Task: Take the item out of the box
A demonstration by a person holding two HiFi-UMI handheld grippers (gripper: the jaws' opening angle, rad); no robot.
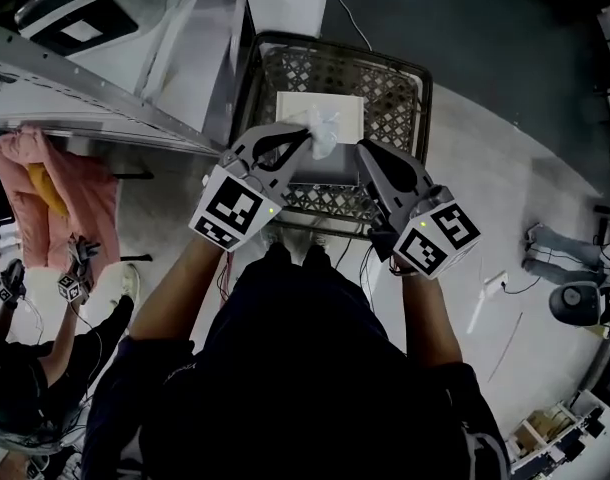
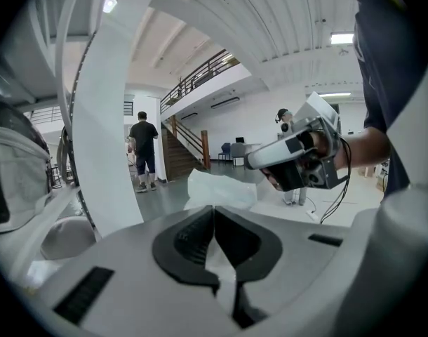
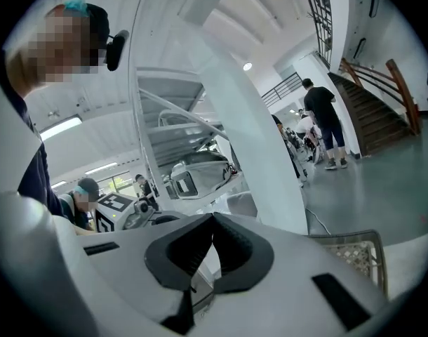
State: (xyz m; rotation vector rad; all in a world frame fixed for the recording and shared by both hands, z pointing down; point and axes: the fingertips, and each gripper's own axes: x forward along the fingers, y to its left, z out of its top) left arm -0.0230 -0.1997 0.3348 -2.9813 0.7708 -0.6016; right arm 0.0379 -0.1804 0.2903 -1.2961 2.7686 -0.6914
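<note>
Head view, centre of frame: your left gripper (image 1: 307, 133) has its jaws closed on a white crumpled plastic bag (image 1: 322, 128), pinched at the very tips. In the left gripper view (image 2: 214, 209) the pads meet with a thin fold of the plastic between them, and the rest of the bag (image 2: 221, 188) bunches just beyond the tips, upper middle of that frame.

The bag sits over the white box (image 1: 295, 108), which lies in the dark lattice basket (image 1: 385, 78) at top centre (whether the bag touches the box can't be told from here).

Your right gripper (image 1: 365, 146) hangs just right of the bag, near it, tips pointed toward the box. The right gripper view (image 3: 214, 217) shows its jaws drawn together, with nothing seen between them. It also shows in the left gripper view, right of centre (image 2: 298, 156).

Upper left: a metal rack (image 1: 85, 98). Left edge: a pink cloth (image 1: 75, 198).
</note>
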